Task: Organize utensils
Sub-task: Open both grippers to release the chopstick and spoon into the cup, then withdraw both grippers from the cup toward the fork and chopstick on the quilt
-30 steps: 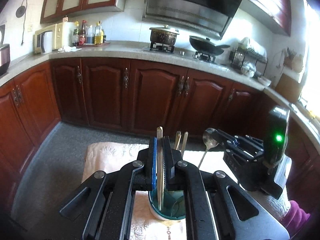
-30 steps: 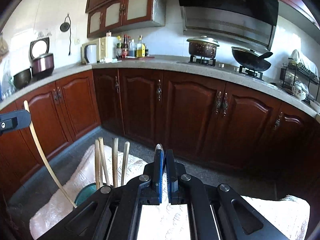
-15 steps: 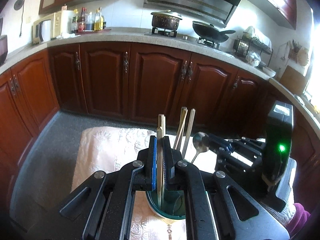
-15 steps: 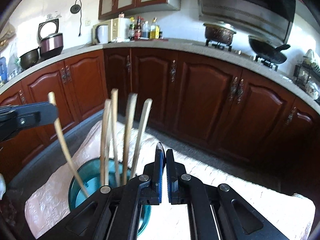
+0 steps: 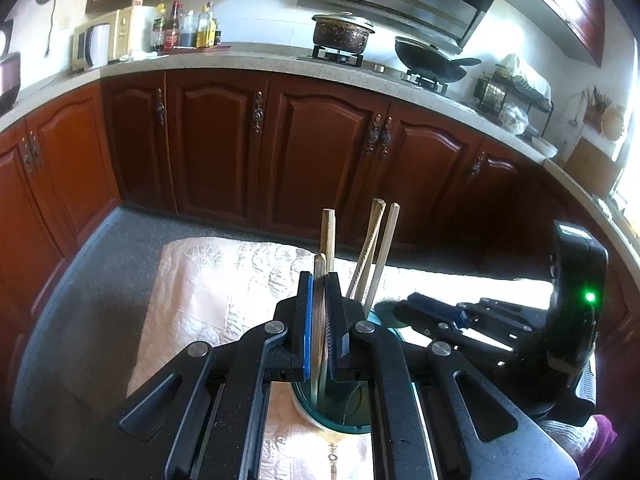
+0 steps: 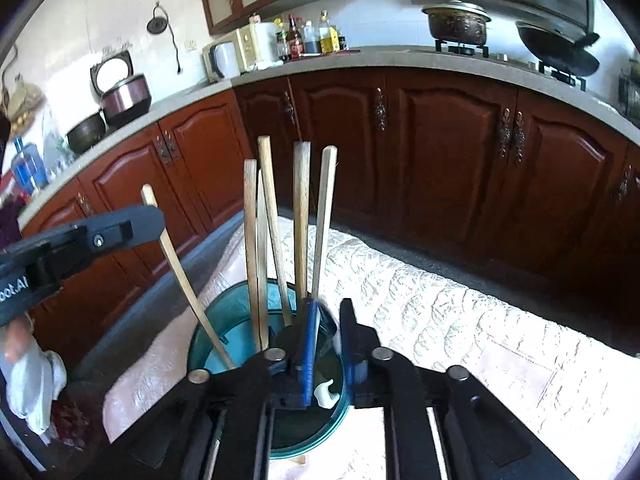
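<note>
A teal glass cup (image 6: 224,328) stands on the pale embroidered cloth (image 6: 440,312) and holds several wooden chopsticks (image 6: 300,216). My left gripper (image 5: 319,292) is shut on one chopstick (image 5: 319,320), whose lower end reaches down into the cup (image 5: 340,420); from the right wrist view this chopstick (image 6: 180,268) leans to the left. My right gripper (image 6: 332,316) is just over the cup's rim with its jaws slightly apart. A dark spoon bowl (image 6: 292,336) lies between the pads; a white piece (image 6: 328,394) shows lower in the cup.
The cloth-covered table stands in a kitchen with dark red cabinets (image 5: 320,152) behind it. My right gripper's body (image 5: 520,328) with a green light sits right of the cup. A gloved hand (image 6: 32,376) shows at the left edge.
Both grippers have come lower and closer to the cup. My right gripper's jaws have opened slightly; they were shut on the spoon before. The held chopstick has gone deeper into the cup.
</note>
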`<state>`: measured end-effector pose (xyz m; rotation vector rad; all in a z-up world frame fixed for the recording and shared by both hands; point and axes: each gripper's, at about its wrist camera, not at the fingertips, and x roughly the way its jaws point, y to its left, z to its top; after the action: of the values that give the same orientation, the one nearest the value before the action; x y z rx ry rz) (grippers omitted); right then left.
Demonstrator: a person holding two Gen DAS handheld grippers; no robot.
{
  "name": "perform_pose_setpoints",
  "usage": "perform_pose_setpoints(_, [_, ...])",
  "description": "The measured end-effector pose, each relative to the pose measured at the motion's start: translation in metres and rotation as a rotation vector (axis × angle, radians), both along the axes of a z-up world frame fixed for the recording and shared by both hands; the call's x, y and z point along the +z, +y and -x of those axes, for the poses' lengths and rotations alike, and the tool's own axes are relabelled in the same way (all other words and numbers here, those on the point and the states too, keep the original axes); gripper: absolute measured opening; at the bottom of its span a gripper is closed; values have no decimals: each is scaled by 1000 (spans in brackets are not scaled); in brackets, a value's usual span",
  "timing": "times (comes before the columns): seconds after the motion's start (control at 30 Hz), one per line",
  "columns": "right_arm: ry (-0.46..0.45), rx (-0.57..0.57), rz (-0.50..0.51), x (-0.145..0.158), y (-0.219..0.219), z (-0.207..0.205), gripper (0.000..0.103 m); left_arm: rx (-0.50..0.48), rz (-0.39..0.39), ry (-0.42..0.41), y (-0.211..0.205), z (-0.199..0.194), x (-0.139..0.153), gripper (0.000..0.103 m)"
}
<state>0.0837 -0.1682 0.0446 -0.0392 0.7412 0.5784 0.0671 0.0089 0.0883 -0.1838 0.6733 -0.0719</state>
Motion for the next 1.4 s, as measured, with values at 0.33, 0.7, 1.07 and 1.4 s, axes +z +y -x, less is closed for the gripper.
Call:
perform_pose_setpoints(0.33, [17,-38,-43,6,-16,11,26,-5,14,-9,-2,14,8,36])
perform_pose_setpoints(0.7, [10,-94,-30,14,-31,39,31,-2,-73,-17,-27,38,0,42])
perform_pose_setpoints(1.07, [12,-165,-22,18,-63,75,36,-36,-107,-5,-58,60,-15,48])
perform_pose_setpoints(1.4, [33,-229,3,11,-97,104,37,-106,-126,1,-92,75,-21,49])
